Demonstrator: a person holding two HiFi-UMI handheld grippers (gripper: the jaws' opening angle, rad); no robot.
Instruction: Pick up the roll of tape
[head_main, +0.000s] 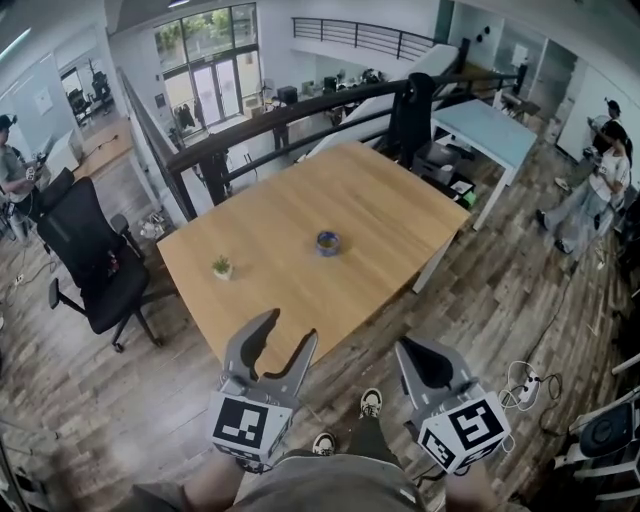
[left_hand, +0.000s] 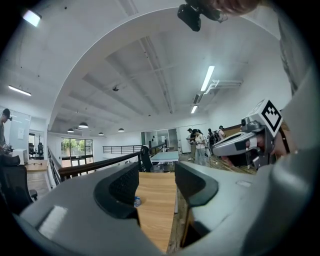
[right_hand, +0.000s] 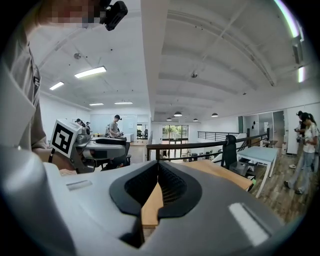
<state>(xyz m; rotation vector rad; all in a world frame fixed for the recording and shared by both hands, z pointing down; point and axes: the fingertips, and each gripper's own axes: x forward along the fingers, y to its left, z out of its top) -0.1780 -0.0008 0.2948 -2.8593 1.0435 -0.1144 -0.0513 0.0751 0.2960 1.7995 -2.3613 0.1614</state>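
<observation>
At the near side of a pale wooden table (head_main: 380, 200) in an open office, two hand-held grippers are seen raised side by side, both well short of the roll of tape (head_main: 328, 242). The bluish roll is laid flat near the middle of the tabletop and is touched by nothing. The left gripper (head_main: 288, 328) is shown released, its two jaws spread wide. In its own view the tabletop and the distant roll are framed in the gap, and nothing is gripped. The right gripper (head_main: 420, 352) is shown clenched, its jaw tips pressed together on nothing, with only a sliver of the wooden top visible through the hollow behind them. A small potted plant (head_main: 222, 266) is placed to the left of the tape, apart from it and nearer the table's left edge. A black office chair (head_main: 92, 262) is parked on the plank floor (head_main: 500, 290) beside the table's left corner. A dark railing (head_main: 300, 112) is seen behind the far edge, and a light blue table (head_main: 487, 132) off the far right corner. Two people (head_main: 600, 185) are seen standing at far right.
</observation>
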